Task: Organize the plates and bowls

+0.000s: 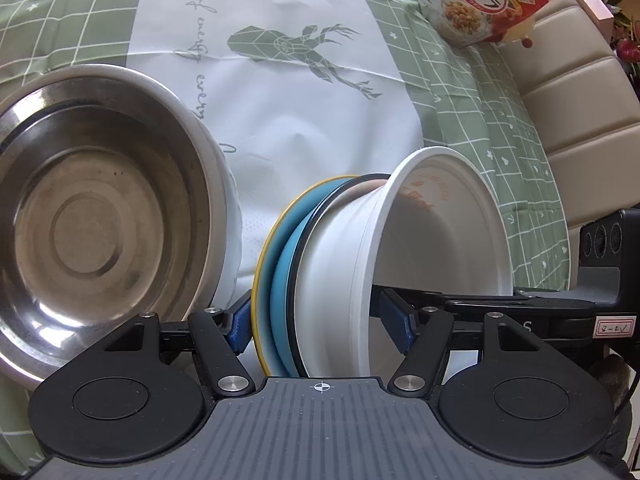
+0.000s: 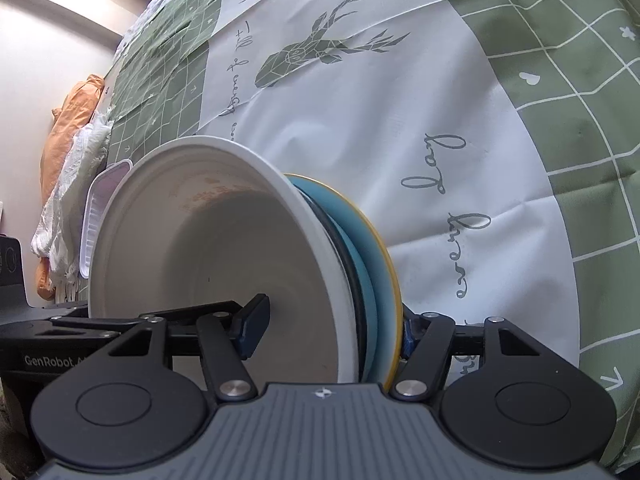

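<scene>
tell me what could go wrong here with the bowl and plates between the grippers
1. The right gripper pinches the white bowl and the blue plate together at one spot, one finger inside the bowl and one behind the plate. The loose pieces could pivot or slide apart.
2. The left gripper looks open around the same pieces, so it adds little support.
3. The steel bowl sits close beside the left gripper and could get knocked.

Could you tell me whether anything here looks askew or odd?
Yes: the white bowl and blue plates stand on edge between both grippers rather than lying flat, and orange staining marks the bowl's inner wall.
</scene>
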`<move>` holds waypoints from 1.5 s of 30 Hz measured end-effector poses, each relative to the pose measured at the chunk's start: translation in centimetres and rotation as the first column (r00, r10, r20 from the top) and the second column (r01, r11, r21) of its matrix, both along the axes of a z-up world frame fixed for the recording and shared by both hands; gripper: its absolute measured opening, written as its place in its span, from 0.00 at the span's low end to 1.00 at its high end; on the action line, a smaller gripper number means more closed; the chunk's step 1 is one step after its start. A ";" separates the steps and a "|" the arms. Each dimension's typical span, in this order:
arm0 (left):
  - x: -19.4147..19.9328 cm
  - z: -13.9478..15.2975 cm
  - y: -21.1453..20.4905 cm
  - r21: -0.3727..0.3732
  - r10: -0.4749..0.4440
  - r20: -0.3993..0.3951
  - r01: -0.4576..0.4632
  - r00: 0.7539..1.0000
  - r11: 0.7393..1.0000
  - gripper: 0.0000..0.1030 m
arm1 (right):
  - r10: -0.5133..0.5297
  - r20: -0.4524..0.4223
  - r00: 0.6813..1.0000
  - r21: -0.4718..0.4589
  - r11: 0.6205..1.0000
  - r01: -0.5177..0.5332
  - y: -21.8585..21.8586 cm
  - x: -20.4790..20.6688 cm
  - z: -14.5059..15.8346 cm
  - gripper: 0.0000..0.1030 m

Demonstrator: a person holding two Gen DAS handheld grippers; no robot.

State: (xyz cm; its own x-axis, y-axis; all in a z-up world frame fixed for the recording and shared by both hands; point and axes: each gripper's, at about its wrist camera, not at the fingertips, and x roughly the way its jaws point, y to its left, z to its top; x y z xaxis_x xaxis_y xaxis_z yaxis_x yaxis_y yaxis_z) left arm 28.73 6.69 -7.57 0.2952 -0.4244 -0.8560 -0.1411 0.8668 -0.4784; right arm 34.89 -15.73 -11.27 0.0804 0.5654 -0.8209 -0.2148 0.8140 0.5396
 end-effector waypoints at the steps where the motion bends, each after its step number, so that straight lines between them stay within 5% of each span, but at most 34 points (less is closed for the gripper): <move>1: 0.0 0.1 0.0 0.002 0.000 -0.002 0.000 1.000 1.000 0.67 | 0.001 0.000 1.000 -0.004 1.000 -0.001 0.1 0.0 0.1 0.61; 19: -0.8 2.0 0.4 -0.051 0.001 0.042 0.001 0.999 0.999 0.67 | -0.006 0.050 0.999 -0.062 0.998 0.009 0.6 -1.1 3.9 0.60; 30: -4.5 8.2 8.0 -0.027 0.097 0.214 -0.094 0.972 0.995 0.67 | 0.121 0.196 0.973 -0.062 0.992 -0.111 9.7 -1.9 10.6 0.60; 40: -6.0 1.9 16.5 -0.062 0.229 0.112 -0.224 0.967 0.973 0.67 | 0.228 0.046 0.973 -0.146 0.965 -0.219 19.6 -1.0 4.6 0.60; 45: -6.3 0.8 17.4 -0.089 0.237 0.158 -0.225 0.959 0.970 0.67 | 0.245 0.069 0.967 -0.191 0.955 -0.228 20.6 -0.9 4.4 0.62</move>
State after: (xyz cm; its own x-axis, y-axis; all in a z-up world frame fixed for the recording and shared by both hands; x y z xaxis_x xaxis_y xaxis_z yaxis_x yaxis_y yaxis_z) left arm 22.39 24.13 -6.73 0.5280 -0.3842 -0.7573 -0.2468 0.7839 -0.5697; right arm 33.96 4.85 -6.82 0.0415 0.4204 -0.9064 -0.4545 0.8158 0.3576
